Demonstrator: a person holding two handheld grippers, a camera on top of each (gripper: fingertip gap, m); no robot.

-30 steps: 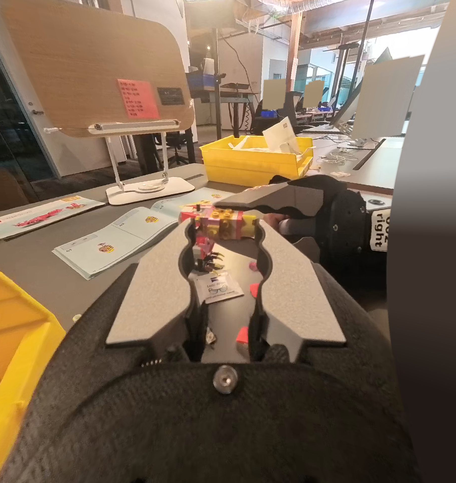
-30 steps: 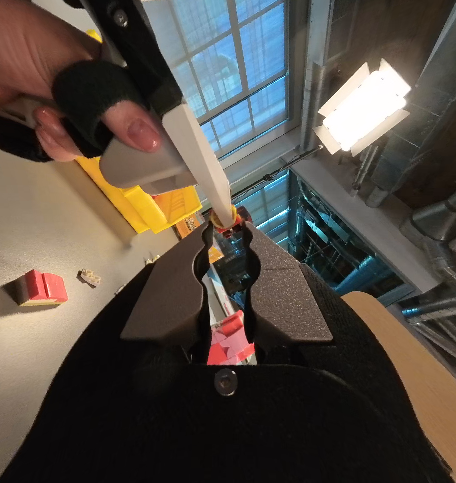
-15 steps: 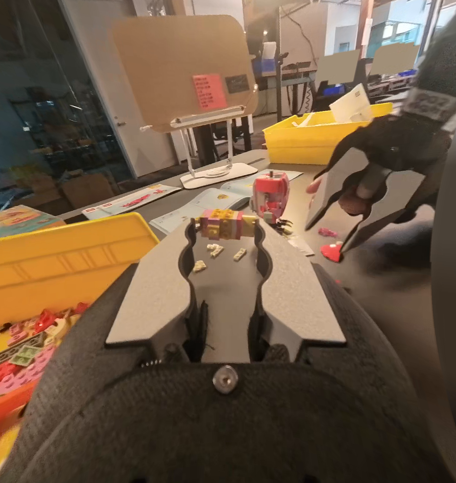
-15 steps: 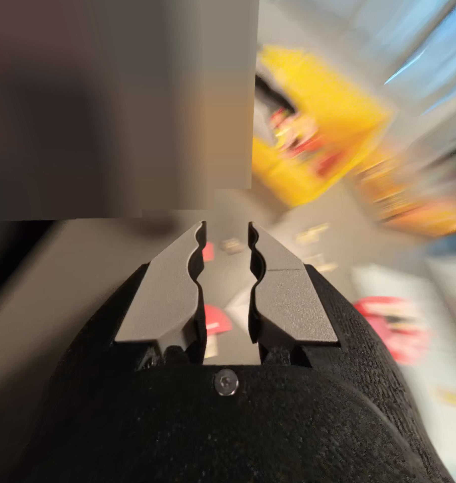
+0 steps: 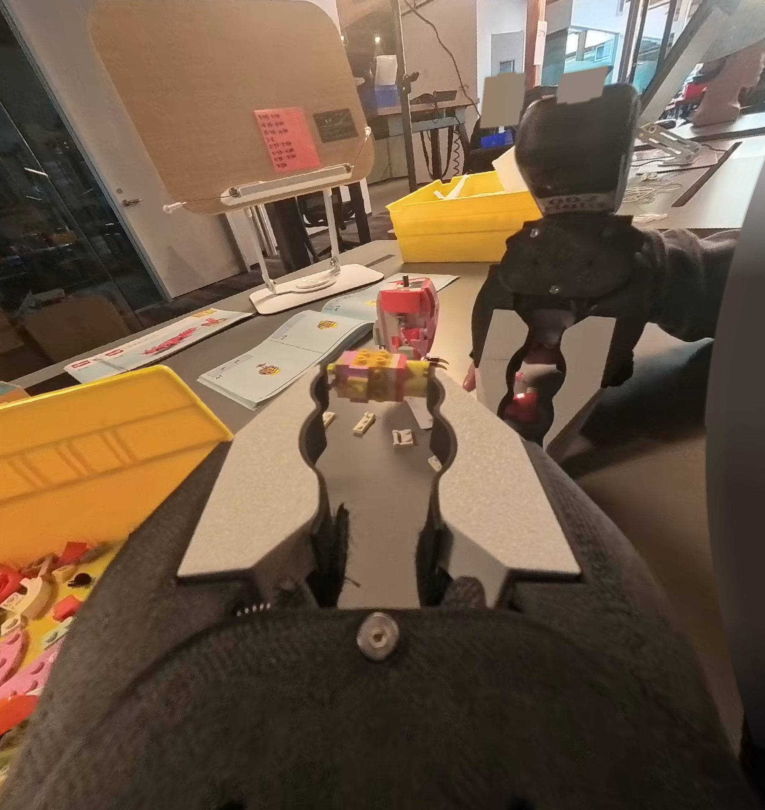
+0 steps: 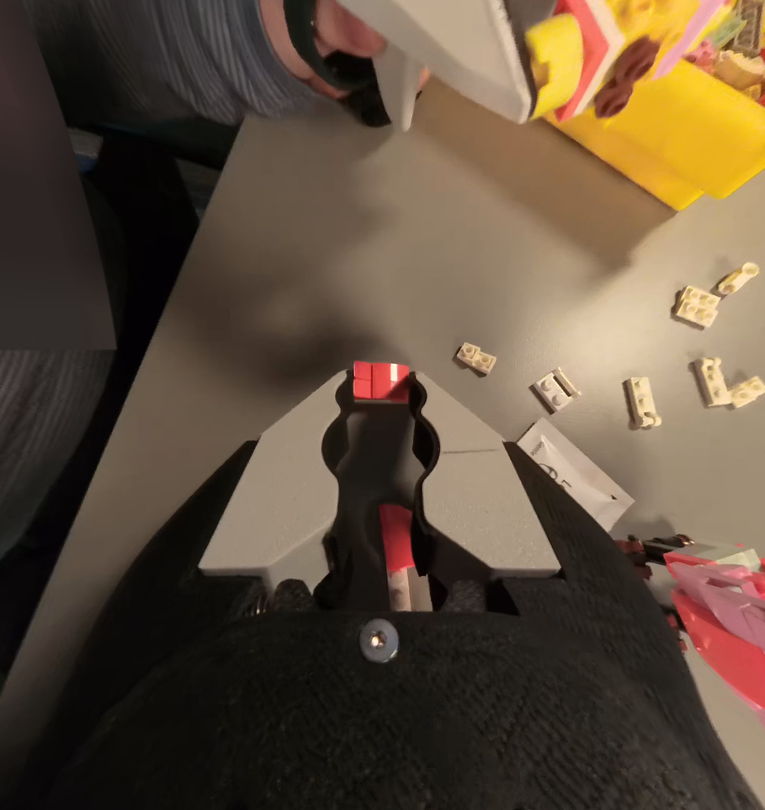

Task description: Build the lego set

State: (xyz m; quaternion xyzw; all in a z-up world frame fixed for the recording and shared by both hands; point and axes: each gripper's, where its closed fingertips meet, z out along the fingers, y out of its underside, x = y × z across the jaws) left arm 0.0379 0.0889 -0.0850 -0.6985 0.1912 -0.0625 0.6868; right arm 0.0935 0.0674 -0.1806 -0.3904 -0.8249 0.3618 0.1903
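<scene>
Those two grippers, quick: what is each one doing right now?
Left gripper: closed on a pink and yellow brick block.
Right gripper: closed on a small red brick piece.

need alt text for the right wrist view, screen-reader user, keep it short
The right gripper points down at a grey table, its grey fingers closed on a small red brick piece at their tips. Small cream brick plates lie scattered to the right, and a yellow plastic bin sits at top right.
</scene>
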